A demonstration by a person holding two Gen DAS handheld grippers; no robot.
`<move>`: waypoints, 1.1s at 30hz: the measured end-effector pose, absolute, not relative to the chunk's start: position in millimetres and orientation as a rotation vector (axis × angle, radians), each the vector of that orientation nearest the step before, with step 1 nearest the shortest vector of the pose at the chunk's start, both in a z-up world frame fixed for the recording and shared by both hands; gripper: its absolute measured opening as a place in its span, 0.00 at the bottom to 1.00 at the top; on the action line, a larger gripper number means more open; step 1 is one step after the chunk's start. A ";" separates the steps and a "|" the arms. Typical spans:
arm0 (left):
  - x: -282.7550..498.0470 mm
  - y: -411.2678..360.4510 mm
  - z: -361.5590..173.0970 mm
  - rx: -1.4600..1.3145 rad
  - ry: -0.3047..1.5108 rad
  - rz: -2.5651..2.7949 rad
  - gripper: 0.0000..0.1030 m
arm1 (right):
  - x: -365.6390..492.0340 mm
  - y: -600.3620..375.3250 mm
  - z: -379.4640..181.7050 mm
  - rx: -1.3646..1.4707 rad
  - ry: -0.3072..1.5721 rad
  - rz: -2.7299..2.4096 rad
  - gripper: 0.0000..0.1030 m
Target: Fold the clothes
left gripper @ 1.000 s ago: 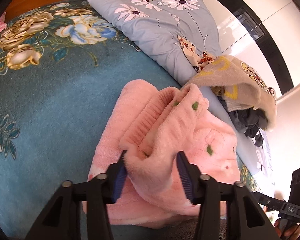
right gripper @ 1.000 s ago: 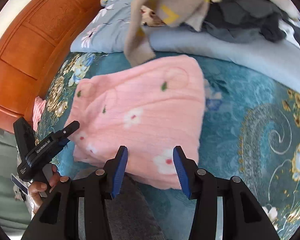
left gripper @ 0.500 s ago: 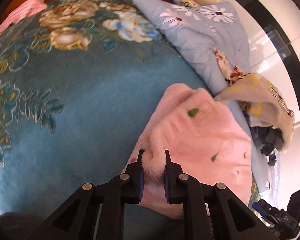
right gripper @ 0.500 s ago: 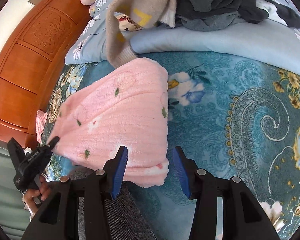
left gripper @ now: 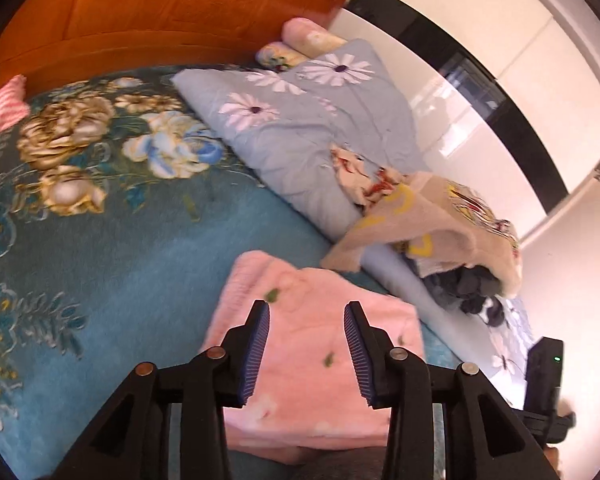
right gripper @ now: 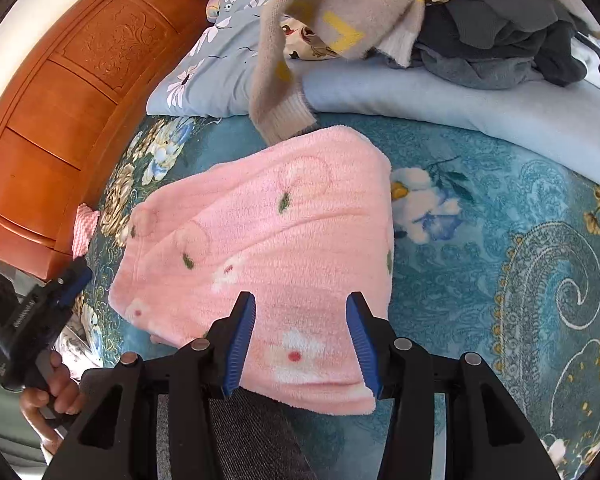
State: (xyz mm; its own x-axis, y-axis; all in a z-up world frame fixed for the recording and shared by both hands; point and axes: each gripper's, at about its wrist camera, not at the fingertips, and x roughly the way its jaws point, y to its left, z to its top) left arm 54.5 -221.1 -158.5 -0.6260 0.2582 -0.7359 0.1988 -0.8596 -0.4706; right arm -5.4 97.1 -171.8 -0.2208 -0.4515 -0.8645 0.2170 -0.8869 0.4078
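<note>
Right wrist view is showing a teal floral bedspread (right gripper: 500, 240) covering the bed, with a carved orange wooden headboard (right gripper: 60, 100) standing at its far left edge. A light blue daisy-print quilt (right gripper: 220, 64) is lying bunched along the far side of the bedspread. A beige sweater (right gripper: 340, 12) with yellow markings is draping over the quilt, its ribbed cuff hanging down to just beside the far edge of the pink garment. Dark grey clothes (right gripper: 500, 32) are sitting heaped beside the sweater.

The pink fleece garment (right gripper: 268, 248) (small flower and leaf print) is lying folded into a rough rectangle on the bedspread, near the person.

The right gripper (right gripper: 300, 340) is hovering over the near edge of the pink garment with its jaws spread wide, clasping nothing. The left gripper (left gripper: 306, 344), seen in the left wrist view, is likewise standing spread apart above the pink fleece garment (left gripper: 320, 340), with no fabric between its pads. In the right wrist view the left gripper is appearing at the lower left, held in the person's hand (right gripper: 56, 396), apart from the garment.

A pink striped cloth (right gripper: 85, 228) is lying against the headboard.
</note>
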 end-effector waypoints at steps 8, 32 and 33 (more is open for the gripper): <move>21.4 -230.1 -202.8 -1.487 -0.816 2.619 0.42 | -4.6 87.6 -195.1 1.694 -0.211 -2.123 0.47; 26.9 -268.8 -268.9 -1.736 -1.201 2.255 0.80 | -55.1 149.1 -260.5 1.630 -0.874 -2.019 0.76; 27.7 -268.7 -268.8 -1.726 -1.213 2.252 0.80 | -56.8 147.5 -262.8 1.640 -0.885 -2.012 0.76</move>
State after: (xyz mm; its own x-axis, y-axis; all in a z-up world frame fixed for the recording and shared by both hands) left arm 27.7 -268.7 -268.8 -0.3734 0.4800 -0.7938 0.3987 -0.6896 -0.6045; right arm -56.8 147.5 -262.8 -0.2341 -0.6562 -0.7174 -0.0851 -0.7212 0.6875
